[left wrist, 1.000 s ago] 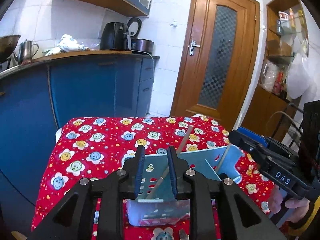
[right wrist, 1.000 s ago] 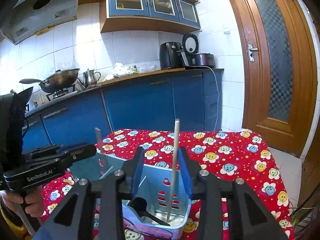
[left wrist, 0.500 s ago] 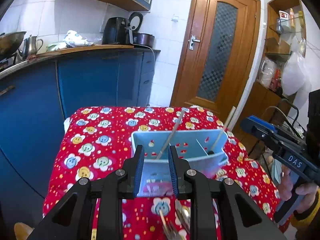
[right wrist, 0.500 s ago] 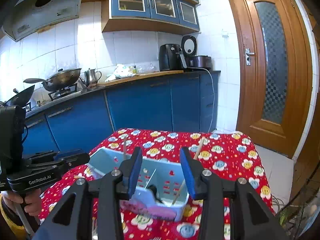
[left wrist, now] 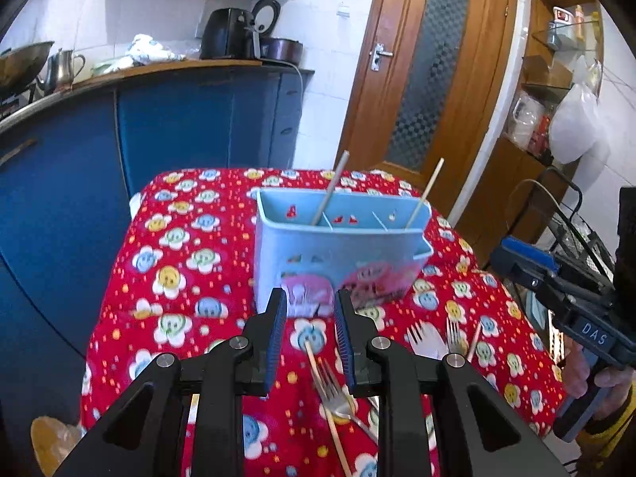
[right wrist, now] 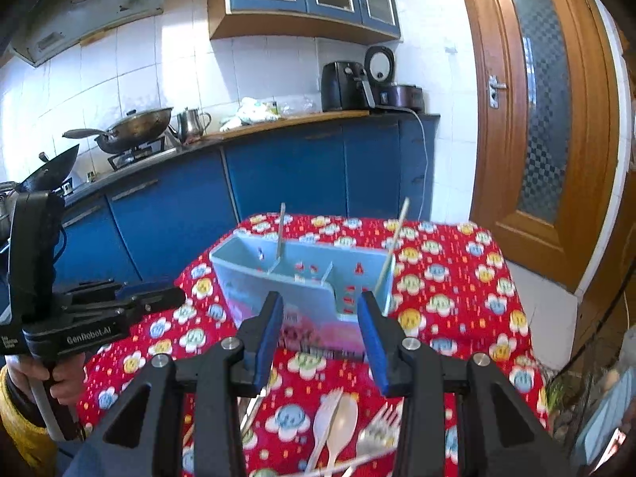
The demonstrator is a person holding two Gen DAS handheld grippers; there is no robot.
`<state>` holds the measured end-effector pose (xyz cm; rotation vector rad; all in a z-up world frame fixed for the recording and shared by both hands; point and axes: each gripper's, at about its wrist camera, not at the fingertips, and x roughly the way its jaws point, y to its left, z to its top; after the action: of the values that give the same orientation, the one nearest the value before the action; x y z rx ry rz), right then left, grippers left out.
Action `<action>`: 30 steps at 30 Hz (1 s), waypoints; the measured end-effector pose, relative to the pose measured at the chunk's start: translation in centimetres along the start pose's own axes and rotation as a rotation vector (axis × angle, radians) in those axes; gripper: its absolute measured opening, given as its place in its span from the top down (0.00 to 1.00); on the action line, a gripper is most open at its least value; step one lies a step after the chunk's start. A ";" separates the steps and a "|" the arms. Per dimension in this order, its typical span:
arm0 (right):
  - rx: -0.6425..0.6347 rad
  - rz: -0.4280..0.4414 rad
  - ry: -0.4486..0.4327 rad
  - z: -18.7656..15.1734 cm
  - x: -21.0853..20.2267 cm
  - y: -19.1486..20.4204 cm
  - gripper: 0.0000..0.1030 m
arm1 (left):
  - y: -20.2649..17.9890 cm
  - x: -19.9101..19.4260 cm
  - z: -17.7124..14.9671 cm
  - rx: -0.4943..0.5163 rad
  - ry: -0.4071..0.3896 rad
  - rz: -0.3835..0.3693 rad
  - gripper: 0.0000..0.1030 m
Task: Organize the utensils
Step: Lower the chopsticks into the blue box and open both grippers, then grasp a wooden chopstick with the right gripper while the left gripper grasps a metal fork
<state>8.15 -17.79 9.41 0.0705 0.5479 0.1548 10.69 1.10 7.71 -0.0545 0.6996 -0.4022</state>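
The blue caddy [left wrist: 342,246] stands upright on the table [left wrist: 187,278], which has a red flowered cloth, and its long side runs across the view, so its three compartments lie side by side. Two chopsticks already stand in it: one chopstick [left wrist: 330,187] in the middle part leans to the right at the top, and the other chopstick [left wrist: 427,194] leans the same way in the right compartment. I think they stand on end because the compartments are deep and narrow, so a long thin thing can only rest tilted against a wall. The other utensils lie flat on the cloth, near the front of the caddy but apart from it. In the left view a metal fork [left wrist: 330,381] lies beside a loose chopstick [left wrist: 326,401], with tines toward the caddy; their long axes run from the caddy toward the camera. To the right are a pale fork [right wrist: 326,417] and a pale spoon [right wrist: 344,421], heads toward the caddy, and a second metal fork [right wrist: 375,433]. The left gripper [left wrist: 310,334] hangs over the first fork with jaws a little apart and nothing between them. The right gripper [right wrist: 320,334] is also empty, jaws apart more widely, in front of the caddy. Probably both are placed here to choose the next utensil, and most of the sorting is not yet done.
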 end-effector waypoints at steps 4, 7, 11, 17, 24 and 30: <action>0.040 -0.014 0.041 -1.7 -0.2 -0.8 0.59 | 0.0 -0.1 -1.1 -0.008 0.026 -0.010 0.76; 0.070 -0.020 0.066 -3.0 -0.4 -1.5 0.59 | 0.1 0.2 -2.1 -0.021 0.047 -0.019 0.76; 0.102 -0.037 0.117 -4.7 0.0 -2.5 0.59 | 0.2 0.7 -3.2 -0.044 0.076 -0.023 0.76; 0.168 -0.062 0.176 -7.1 0.6 -4.1 0.59 | 0.7 1.9 -4.4 -0.077 0.118 -0.018 0.76; 0.268 -0.078 0.238 -9.0 1.8 -6.0 0.59 | 1.1 2.9 -5.2 -0.103 0.145 -0.015 0.76; 0.364 -0.027 0.254 -9.8 2.8 -7.1 0.59 | 1.0 3.5 -5.5 -0.110 0.164 -0.022 0.76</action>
<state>6.31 -24.07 -1.15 0.4020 0.8259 0.0356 9.98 1.17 1.11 -0.1339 0.8832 -0.3918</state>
